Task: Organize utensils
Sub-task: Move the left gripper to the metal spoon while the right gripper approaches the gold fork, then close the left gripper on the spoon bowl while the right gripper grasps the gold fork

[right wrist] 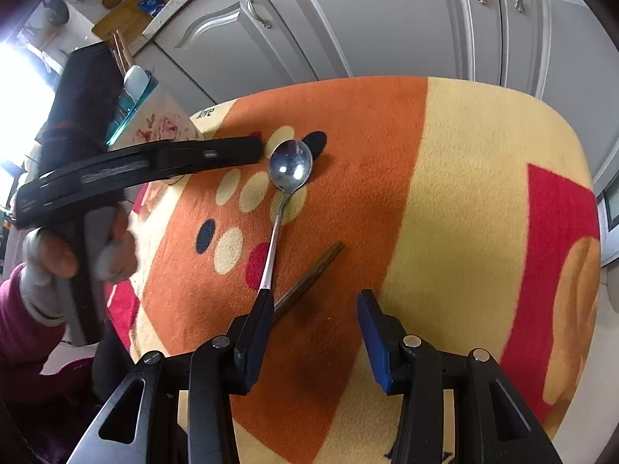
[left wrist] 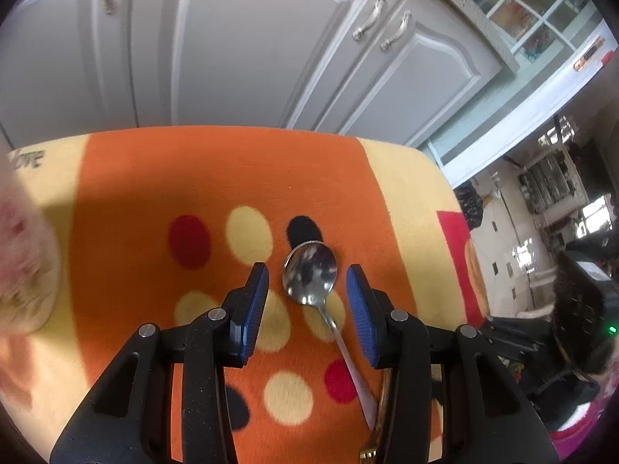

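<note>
A silver spoon (left wrist: 311, 270) lies on the orange and yellow cloth (left wrist: 154, 178), bowl away from me. My left gripper (left wrist: 307, 282) is open, its blue pads on either side of the spoon's bowl, just above it. A brown-gold utensil (left wrist: 381, 417) lies beside the spoon's handle, partly hidden by the right finger. In the right wrist view the spoon (right wrist: 288, 170) and the brown utensil (right wrist: 309, 278) lie ahead; my right gripper (right wrist: 313, 309) is open and empty above the cloth (right wrist: 464, 193). The left gripper (right wrist: 154, 158) shows there from the side, near the spoon's bowl.
A floral-patterned holder (right wrist: 162, 123) stands at the cloth's far left; it shows blurred in the left wrist view (left wrist: 23, 263). Grey cabinet doors (left wrist: 232, 38) stand behind the table. The cloth's edge drops off at the right (left wrist: 456, 208).
</note>
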A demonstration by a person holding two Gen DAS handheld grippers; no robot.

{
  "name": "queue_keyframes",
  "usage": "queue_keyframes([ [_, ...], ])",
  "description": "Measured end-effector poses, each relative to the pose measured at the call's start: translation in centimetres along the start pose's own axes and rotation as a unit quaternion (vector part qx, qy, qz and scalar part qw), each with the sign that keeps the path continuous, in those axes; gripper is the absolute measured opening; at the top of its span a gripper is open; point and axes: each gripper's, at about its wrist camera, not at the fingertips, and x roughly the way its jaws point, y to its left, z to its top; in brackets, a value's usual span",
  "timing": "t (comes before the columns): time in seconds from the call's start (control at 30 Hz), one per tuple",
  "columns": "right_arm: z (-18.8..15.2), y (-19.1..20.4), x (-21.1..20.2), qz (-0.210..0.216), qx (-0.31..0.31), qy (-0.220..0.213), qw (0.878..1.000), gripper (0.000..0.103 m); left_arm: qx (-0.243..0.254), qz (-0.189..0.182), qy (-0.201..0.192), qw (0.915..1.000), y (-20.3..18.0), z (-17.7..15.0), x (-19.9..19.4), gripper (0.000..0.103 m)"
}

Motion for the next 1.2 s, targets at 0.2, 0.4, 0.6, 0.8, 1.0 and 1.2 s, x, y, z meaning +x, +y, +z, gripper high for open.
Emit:
queue_keyframes([
  [0.2, -0.1, 0.2, 0.2, 0.01, 0.006, 0.004, 1.0, 0.043, 0.011, 0.0, 0.016, 0.9998, -0.5, 0.8, 2.1, 0.036],
  [0.4, 0.0, 0.4, 1.0, -0.003, 0.019, 0.016, 1.0, 0.043, 0.024, 0.01, 0.013, 0.9996, -0.1, 0.1, 1.6, 0.003],
  [0.6, 1.0, 0.9, 1.8, -0.011, 0.024, 0.015, 1.0, 0.043, 0.01, 0.015, 0.0, 0.9998, 1.9, 0.0, -0.6, 0.002],
  [0.8, 1.4, 1.5, 2.2, -0.026, 0.017, 0.015, 0.999, 0.043, 0.007, -0.01, -0.007, 0.9999, 1.4, 0.6, -0.8, 0.023],
  [1.0, 0.9, 0.8, 1.6, -0.019, 0.023, 0.018, 0.999, 0.043, 0.03, -0.003, 0.017, 0.9994, -0.1, 1.2, 1.6, 0.044],
  [1.2, 0.6, 0.1, 1.4, -0.011, 0.034, 0.015, 0.999, 0.043, 0.056, 0.006, 0.034, 0.9979, -1.1, 1.4, 3.4, 0.012],
])
